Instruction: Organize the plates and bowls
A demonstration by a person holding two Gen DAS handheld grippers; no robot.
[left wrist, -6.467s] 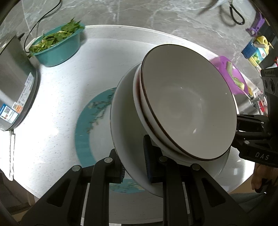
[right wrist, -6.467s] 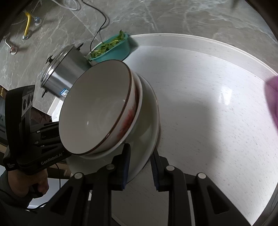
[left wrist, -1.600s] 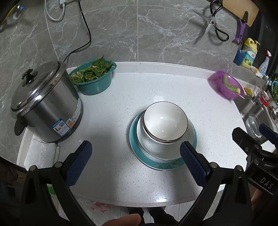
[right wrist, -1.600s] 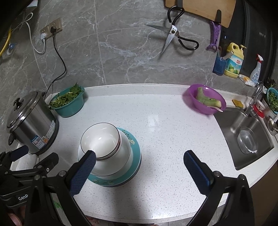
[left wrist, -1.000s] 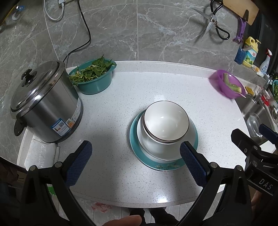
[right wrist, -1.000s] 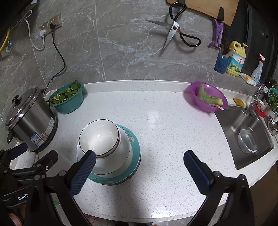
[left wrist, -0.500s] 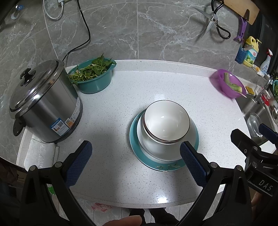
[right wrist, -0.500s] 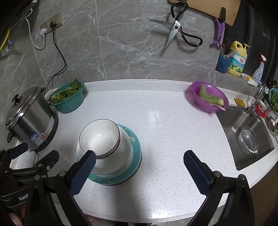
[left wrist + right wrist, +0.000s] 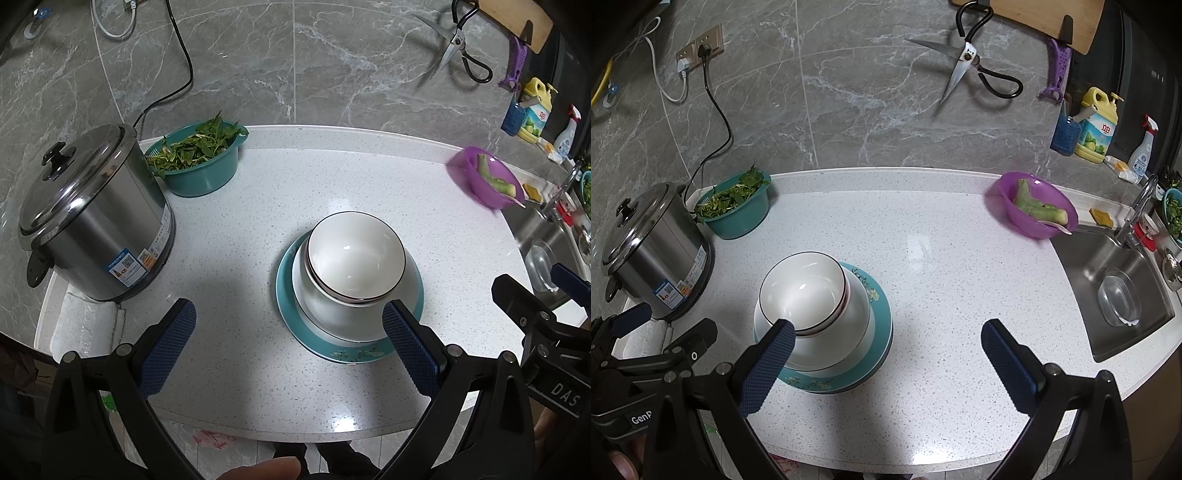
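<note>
A stack stands on the white counter: two nested white bowls with dark rims on a white plate, on a teal floral plate. It also shows in the right wrist view: the bowls and the teal plate. My left gripper is open and empty, held back above the counter's front edge. My right gripper is open and empty, held back to the right of the stack.
A steel rice cooker stands at the left with a teal bowl of greens behind it. A purple bowl of vegetable pieces sits near the sink at the right. Scissors hang on the wall.
Earlier both grippers held the white plate with the bowls above the teal plate. It now rests on the teal plate, and both grippers are open and drawn back.
</note>
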